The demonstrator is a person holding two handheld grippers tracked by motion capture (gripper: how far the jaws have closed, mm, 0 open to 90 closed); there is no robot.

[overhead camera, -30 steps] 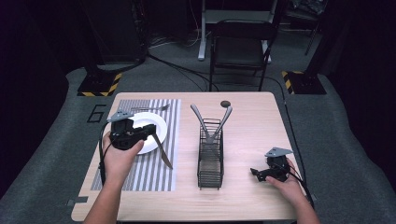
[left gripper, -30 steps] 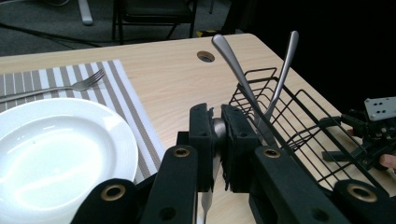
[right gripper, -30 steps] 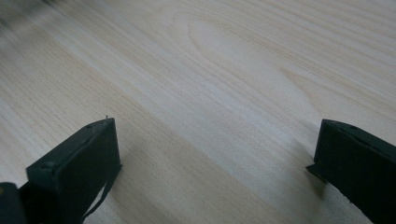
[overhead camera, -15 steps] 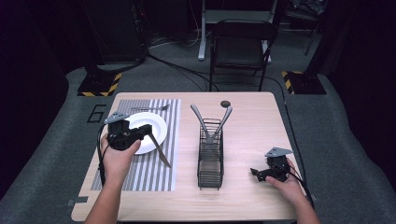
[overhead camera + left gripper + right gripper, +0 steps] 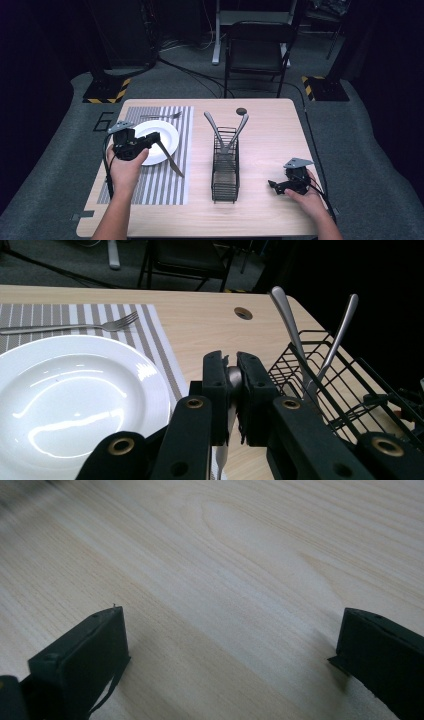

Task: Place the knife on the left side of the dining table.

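- The left tongs (image 5: 150,141) are closed tight on the handle of a slim silver table knife (image 5: 170,159). In the left gripper view the metal handle (image 5: 232,382) is squeezed between the two black jaws. The blade slants down and away from the tongs over the grey-and-white striped placemat (image 5: 150,185).
- The knife is carried just beside the round white ceramic plate (image 5: 162,137), on the side of the plate that faces the black wire cutlery basket (image 5: 225,170). The blade hangs free, its tip near the mat. Gripping at the handle end probably keeps the blade clear to be laid flat next to the plate.
- A silver fork (image 5: 160,116) lies on the mat beyond the plate, on its far side from the person. This looks like a place setting being built up piece by piece.
- Two grey-handled utensils (image 5: 225,131) stand crossed in the basket, well apart from the plate, likely waiting their turn.
- The right tongs (image 5: 276,185) are spread wide and hold nothing. They rest low on the pale wooden tabletop (image 5: 270,125), on the far side of the basket from the plate, apparently parked out of the way. The right gripper view shows bare wood between the jaws.
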